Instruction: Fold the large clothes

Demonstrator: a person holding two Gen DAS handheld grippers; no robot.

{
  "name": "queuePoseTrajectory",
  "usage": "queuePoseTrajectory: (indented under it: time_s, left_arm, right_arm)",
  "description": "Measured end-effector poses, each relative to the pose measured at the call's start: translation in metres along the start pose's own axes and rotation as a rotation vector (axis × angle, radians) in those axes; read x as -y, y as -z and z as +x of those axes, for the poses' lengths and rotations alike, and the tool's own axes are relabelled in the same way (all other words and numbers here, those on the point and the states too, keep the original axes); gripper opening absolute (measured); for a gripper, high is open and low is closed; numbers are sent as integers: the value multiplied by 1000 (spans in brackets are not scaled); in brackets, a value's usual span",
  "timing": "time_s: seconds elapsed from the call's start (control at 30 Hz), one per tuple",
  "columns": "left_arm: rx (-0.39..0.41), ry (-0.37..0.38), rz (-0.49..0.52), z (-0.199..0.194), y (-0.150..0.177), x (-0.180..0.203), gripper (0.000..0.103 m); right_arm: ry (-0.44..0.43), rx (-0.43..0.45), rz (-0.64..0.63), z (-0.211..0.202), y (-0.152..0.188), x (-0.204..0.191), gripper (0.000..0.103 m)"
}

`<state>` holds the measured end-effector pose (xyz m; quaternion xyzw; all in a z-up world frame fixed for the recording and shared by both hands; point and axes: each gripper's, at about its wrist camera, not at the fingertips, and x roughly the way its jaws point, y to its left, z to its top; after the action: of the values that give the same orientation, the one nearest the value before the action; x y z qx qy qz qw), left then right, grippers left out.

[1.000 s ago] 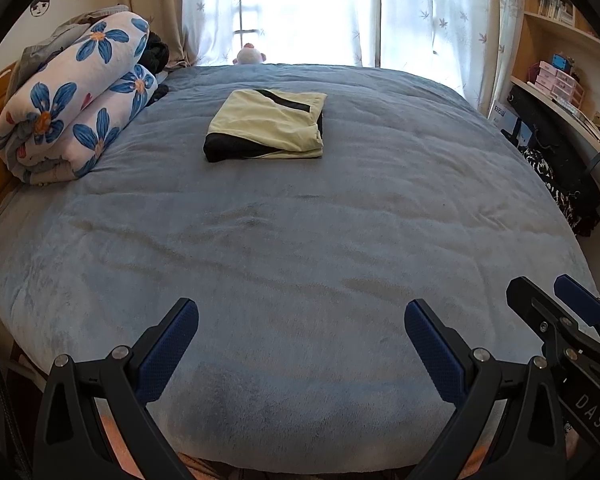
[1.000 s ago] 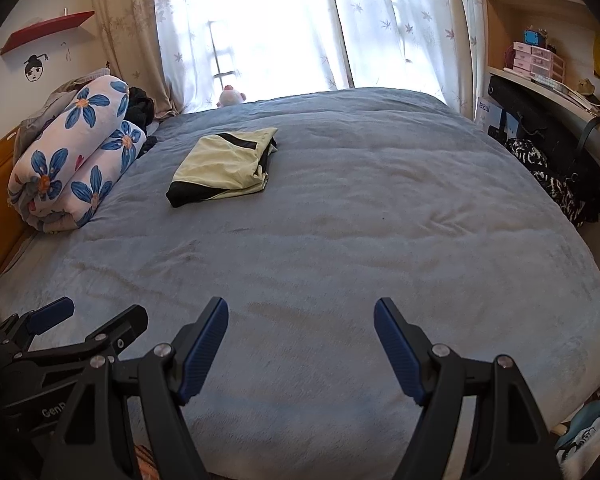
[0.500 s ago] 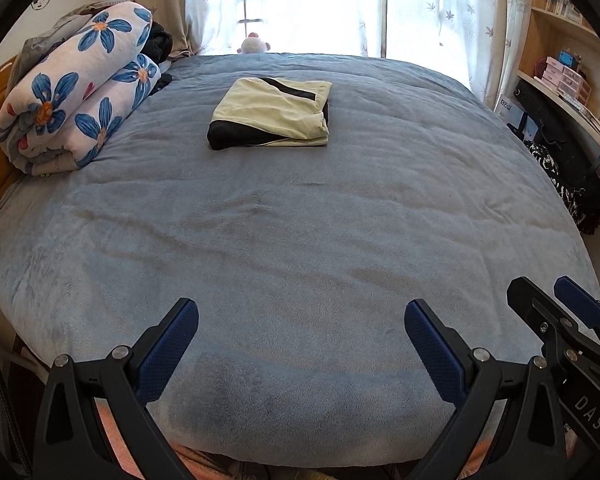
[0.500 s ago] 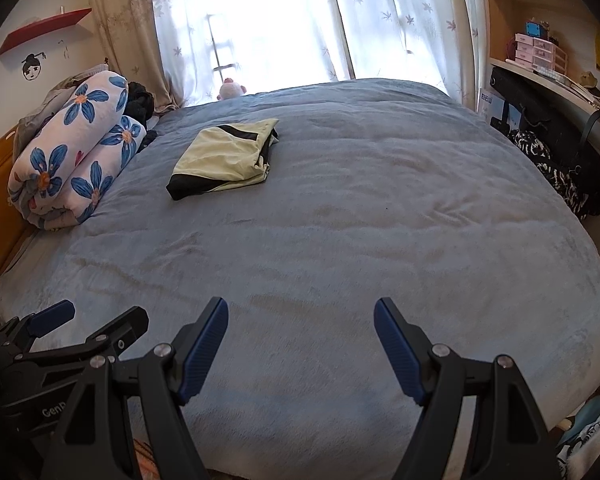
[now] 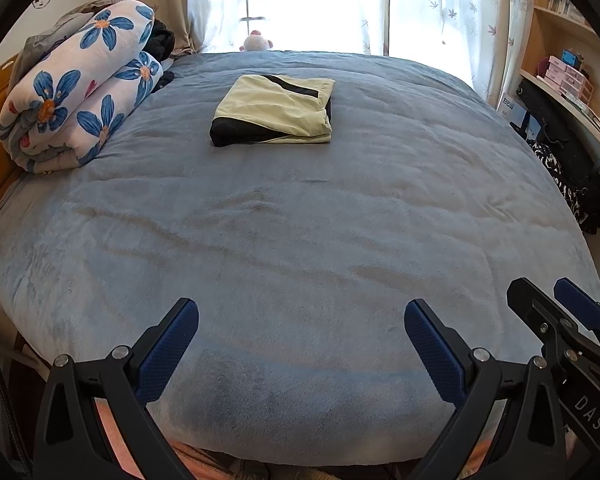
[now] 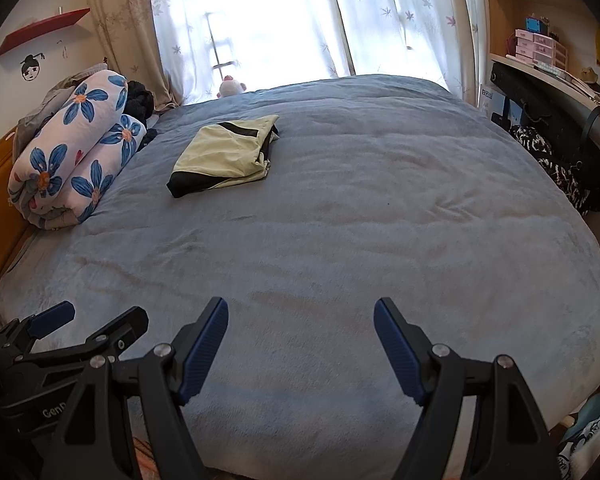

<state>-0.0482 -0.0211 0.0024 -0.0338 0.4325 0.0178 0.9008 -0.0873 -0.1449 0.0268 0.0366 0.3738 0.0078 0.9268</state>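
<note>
Bedroom, blue-covered bed (image 5: pixel 300 240): garment folded, both grippers idle at the near edge.

Folded yellow-and-black garment (image 5: pixel 274 110) lies far across the bed, beside the floral quilt roll (image 5: pixel 76 100). Left gripper (image 5: pixel 300 344) and right gripper (image 6: pixel 300 340): fingers spread wide, holding nothing. Folding appears complete; next move likely requires another garment.

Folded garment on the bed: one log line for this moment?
garment: folded, on bed | left gripper: open, empty | right gripper: open, empty

Both wrist views overlook the bed (image 5: pixel 300 240) lengthwise.
</note>
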Motion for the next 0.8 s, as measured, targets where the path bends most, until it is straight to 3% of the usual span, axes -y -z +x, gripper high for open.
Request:
queuePoseTrajectory:
  time_s: [0.8]
  left_arm:
    - [13,-6,8,-2,3,-2,101]
  right_arm:
    - [-3,-1,3,0,5,-3,76]
